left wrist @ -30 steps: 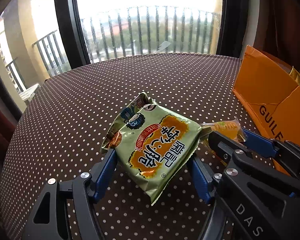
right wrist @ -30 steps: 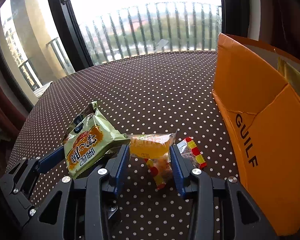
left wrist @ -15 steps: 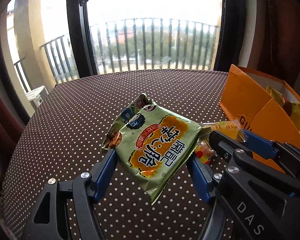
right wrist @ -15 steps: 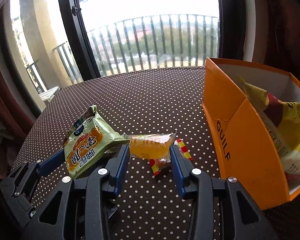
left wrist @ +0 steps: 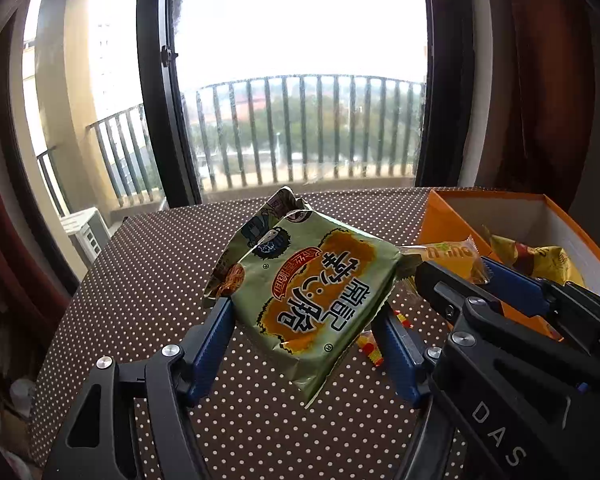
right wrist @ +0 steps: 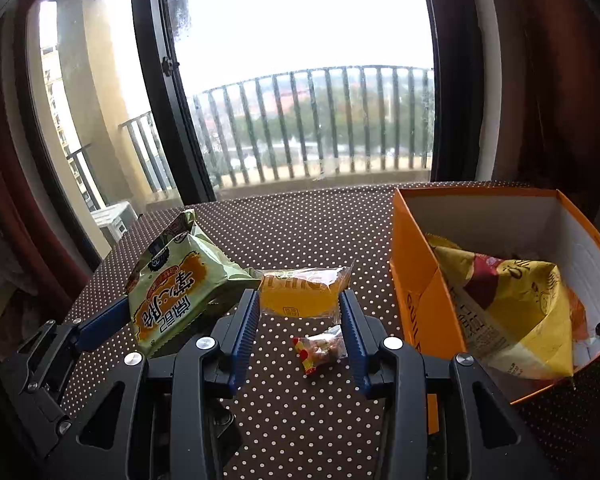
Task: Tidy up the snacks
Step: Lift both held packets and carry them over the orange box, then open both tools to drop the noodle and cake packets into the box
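Observation:
A green noodle packet (left wrist: 308, 296) with orange print hangs above the dotted table, and my left gripper (left wrist: 306, 312) is shut on its sides. The same green packet (right wrist: 176, 280) appears at the left of the right wrist view. My right gripper (right wrist: 300, 304) is shut on a clear-wrapped orange snack pack (right wrist: 300, 294), also lifted off the table. That orange pack (left wrist: 454, 256) shows beside the green one in the left wrist view. A small red-and-yellow wrapped candy (right wrist: 320, 350) lies on the cloth below.
An open orange box (right wrist: 416, 280) stands at the right with a yellow chip bag (right wrist: 512, 320) inside; the box (left wrist: 440, 220) also shows in the left wrist view. The round table has a brown white-dotted cloth (right wrist: 300, 232). Behind it are a window and balcony railing.
Both grippers have risen with their packets, so the table looks farther below. The views have tilted up, and the box's inside with the yellow bag has come into sight.

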`<state>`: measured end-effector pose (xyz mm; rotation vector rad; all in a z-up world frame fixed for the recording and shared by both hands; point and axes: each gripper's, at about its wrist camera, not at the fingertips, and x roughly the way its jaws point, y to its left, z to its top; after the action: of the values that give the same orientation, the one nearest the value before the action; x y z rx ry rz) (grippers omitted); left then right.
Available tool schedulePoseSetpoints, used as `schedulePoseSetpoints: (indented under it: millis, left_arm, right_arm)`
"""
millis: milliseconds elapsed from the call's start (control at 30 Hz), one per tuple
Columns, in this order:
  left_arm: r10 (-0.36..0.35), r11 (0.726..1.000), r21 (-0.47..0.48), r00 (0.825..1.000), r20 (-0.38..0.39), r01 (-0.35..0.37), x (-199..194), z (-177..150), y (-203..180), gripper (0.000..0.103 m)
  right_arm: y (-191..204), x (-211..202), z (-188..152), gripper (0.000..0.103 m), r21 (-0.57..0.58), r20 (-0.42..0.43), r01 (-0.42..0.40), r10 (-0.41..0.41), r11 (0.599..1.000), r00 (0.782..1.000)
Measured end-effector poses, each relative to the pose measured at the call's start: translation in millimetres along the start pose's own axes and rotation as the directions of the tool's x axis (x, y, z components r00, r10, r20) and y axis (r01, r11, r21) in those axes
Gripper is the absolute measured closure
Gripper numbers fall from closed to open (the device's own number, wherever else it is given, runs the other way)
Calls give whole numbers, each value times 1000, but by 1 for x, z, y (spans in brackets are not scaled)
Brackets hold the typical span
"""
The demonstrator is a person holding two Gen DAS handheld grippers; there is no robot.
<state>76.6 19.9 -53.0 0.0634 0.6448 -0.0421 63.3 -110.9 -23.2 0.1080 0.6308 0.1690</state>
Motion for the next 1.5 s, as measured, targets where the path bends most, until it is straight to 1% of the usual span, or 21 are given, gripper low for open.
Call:
schedulePoseSetpoints:
  millis: [200, 433, 700, 900, 967, 1100, 1300, 1500]
  left_arm:
    - [-13, 1000, 7, 998, 62, 13, -22, 15, -11, 32]
    - [-34, 999, 12, 992, 122, 33, -35, 33, -28, 32]
    - [-84, 996, 45, 985, 150, 78, -41, 40, -53, 32]
    - [-134, 990, 72, 981, 143, 124, -24, 48, -67, 32]
    - [-152, 987, 79, 979, 137, 143, -22, 48, -81, 32]
    - [-184, 980, 94, 975, 124, 173, -15, 50, -98, 33]
    - [-235, 967, 125, 967, 97, 223, -2, 55, -120, 33]
    - [-272, 953, 154, 960, 65, 260, 13, 59, -141, 34]
  right_arm:
    - [-5, -18, 16, 59, -4, 53, 2, -2, 1000, 999]
    - [-17, -36, 29, 59, -5, 123, 11, -10, 1000, 992]
    - [-46, -50, 36, 59, 17, 170, 41, -43, 999, 984]
    - [-69, -54, 35, 59, 56, 180, 80, -89, 995, 980]
    - [-79, -55, 36, 59, 67, 180, 94, -105, 993, 978]
    - [-95, -54, 38, 59, 88, 176, 123, -137, 989, 975]
    - [-121, -53, 39, 59, 111, 169, 171, -189, 979, 967]
    - [-142, -50, 40, 59, 149, 160, 206, -229, 967, 960]
